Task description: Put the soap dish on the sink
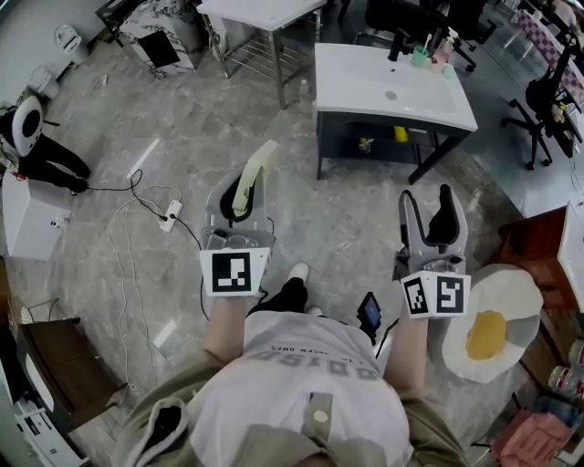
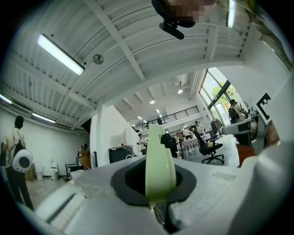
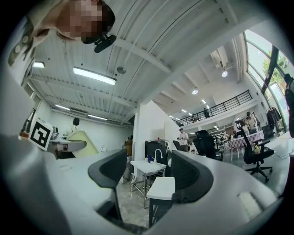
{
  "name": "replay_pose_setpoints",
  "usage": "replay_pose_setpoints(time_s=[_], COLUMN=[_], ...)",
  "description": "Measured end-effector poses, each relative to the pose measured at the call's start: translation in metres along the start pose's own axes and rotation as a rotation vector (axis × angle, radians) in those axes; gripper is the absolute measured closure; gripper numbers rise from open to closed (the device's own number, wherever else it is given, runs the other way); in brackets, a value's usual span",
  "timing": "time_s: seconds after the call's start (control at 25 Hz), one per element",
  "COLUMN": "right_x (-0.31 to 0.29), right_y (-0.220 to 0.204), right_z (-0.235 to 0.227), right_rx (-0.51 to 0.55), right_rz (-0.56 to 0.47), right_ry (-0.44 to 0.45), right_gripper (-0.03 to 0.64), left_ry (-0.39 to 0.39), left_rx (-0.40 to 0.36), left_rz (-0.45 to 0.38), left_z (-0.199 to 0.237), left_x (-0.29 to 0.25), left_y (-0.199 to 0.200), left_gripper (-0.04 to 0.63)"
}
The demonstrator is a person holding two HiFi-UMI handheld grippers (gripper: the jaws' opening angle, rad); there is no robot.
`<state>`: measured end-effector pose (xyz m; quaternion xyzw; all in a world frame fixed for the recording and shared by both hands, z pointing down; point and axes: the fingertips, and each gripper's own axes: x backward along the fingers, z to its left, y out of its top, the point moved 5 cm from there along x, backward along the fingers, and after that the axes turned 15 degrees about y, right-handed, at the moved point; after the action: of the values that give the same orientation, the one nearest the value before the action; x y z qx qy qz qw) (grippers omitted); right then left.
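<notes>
A pale green soap dish [image 1: 253,175] stands edge-up in my left gripper [image 1: 239,206], which is shut on it over the grey floor. In the left gripper view the soap dish [image 2: 160,165] fills the middle between the jaws of the left gripper [image 2: 160,189]. My right gripper [image 1: 427,204] is open and empty, level with the left one. The white sink [image 1: 392,87] on a dark stand, with a black tap at its far edge, lies ahead, slightly right. Between the open jaws of the right gripper [image 3: 154,173] the sink [image 3: 161,187] shows ahead.
A white metal-legged table [image 1: 260,14] stands behind the sink to the left. A power strip with cables [image 1: 170,215] lies on the floor at left. A fried-egg-shaped mat [image 1: 493,324] and a wooden cabinet [image 1: 538,246] are at right, with office chairs [image 1: 546,91] beyond.
</notes>
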<state>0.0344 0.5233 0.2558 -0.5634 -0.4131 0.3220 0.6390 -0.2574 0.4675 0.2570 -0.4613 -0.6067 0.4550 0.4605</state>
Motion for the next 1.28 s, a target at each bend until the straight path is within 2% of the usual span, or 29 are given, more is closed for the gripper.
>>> replay_pose_setpoints(time_s=[0.28,0.48,0.88,1.28], right_x=[-0.061,-0.094,-0.120,-0.162], right_y=[0.011,0.011,-0.027,-0.049], right_z=[-0.016,-0.018,-0.037,-0.090], right_rx=[0.049,0.077,0.018,-0.014], right_rz=[-0.038,-0.039,0.041,0.094], right_ry=[-0.054,-0.072,-0.095,-0.071], right_gripper=[0.325,0.325,0.325,0.325], left_ry=[-0.045,-0.074,-0.089,-0.059], left_rx=[0.046,0.063,0.066,0.058], left_rz=[-0.069,-0.094,0.019,0.064], left_z=[0.022,0.034,0.036,0.021], left_x=[-0.077,-0.112,-0.147,-0.202], left_y=[0.002,0.002,-0.042,-0.061], left_gripper=[0.580,0.581,0.581,0.580])
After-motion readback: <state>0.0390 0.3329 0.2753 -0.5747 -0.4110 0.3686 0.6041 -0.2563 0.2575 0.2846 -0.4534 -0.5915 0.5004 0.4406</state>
